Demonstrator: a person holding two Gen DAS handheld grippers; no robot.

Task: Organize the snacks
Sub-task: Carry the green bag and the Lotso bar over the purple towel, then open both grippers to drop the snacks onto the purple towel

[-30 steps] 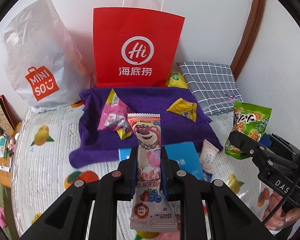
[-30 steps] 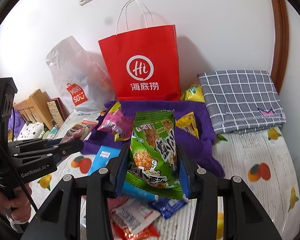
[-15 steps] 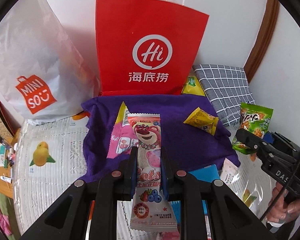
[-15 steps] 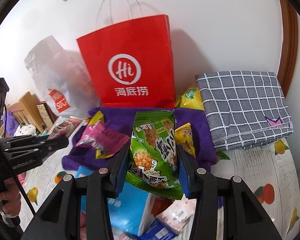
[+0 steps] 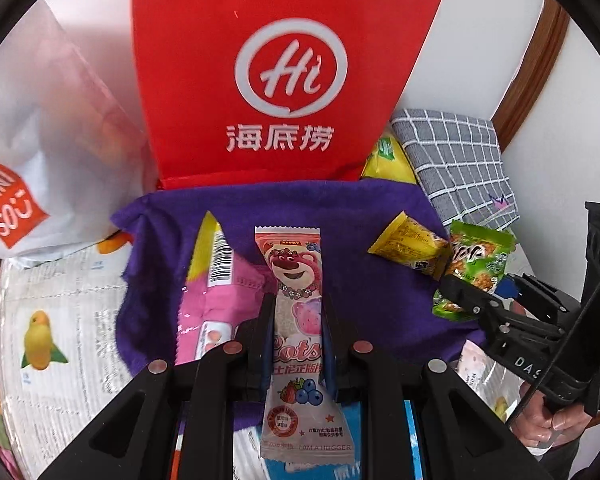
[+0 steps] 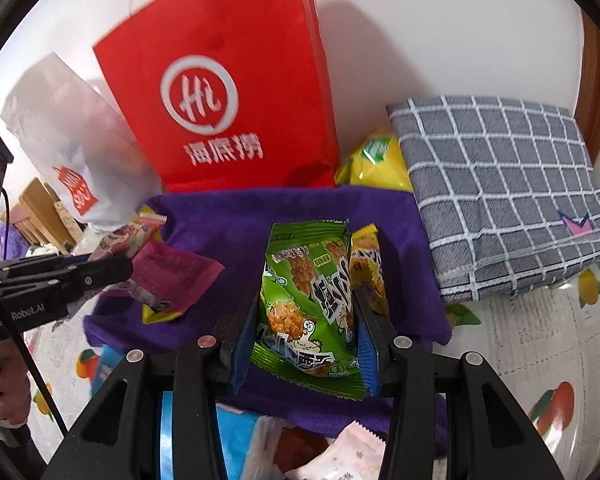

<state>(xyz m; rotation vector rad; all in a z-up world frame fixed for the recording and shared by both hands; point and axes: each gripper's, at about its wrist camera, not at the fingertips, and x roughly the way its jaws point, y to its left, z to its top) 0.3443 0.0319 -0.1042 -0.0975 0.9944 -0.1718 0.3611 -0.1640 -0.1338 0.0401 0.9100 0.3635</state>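
From where I drive this, my left gripper (image 5: pixel 294 340) is clamped on the pink bear wafer packet (image 5: pixel 296 320), pads pinching its middle. The packet's long axis runs straight out along the fingers, its top edge beyond the tips and its bottom seal hanging back toward the camera. Just left of those jaws a pink-and-yellow snack bag (image 5: pixel 216 292) lies on the purple cloth (image 5: pixel 364 304); ahead and to the right sits a small yellow packet (image 5: pixel 410 254).

My right gripper (image 6: pixel 306 316) is closed on the green crispy-snack bag (image 6: pixel 306 300), squeezing its sides so the bag bulges between the blue pads. Its long axis also points away from me along the fingers. A yellow wrapper (image 6: pixel 366 268) lies tight against the right jaw, possibly touching the bag.

What the next move turns on, I judge, is the cloth: it lies directly under and ahead of both sets of jaws, with the red paper bag (image 5: pixel 284 80) standing upright at its far edge. Both hands look about equally near the cloth; each packet would come down lengthwise, pointing at the red bag.

The red bag's opening is cut off in the left view and hidden in the right, so I cannot tell what it holds. The white shopping bag (image 6: pixel 72 144) is blurred. A yellow pouch (image 6: pixel 374 164) is half hidden behind the grey checked cushion (image 6: pixel 500 196). Loose packets under my right jaws are cropped and unreadable.
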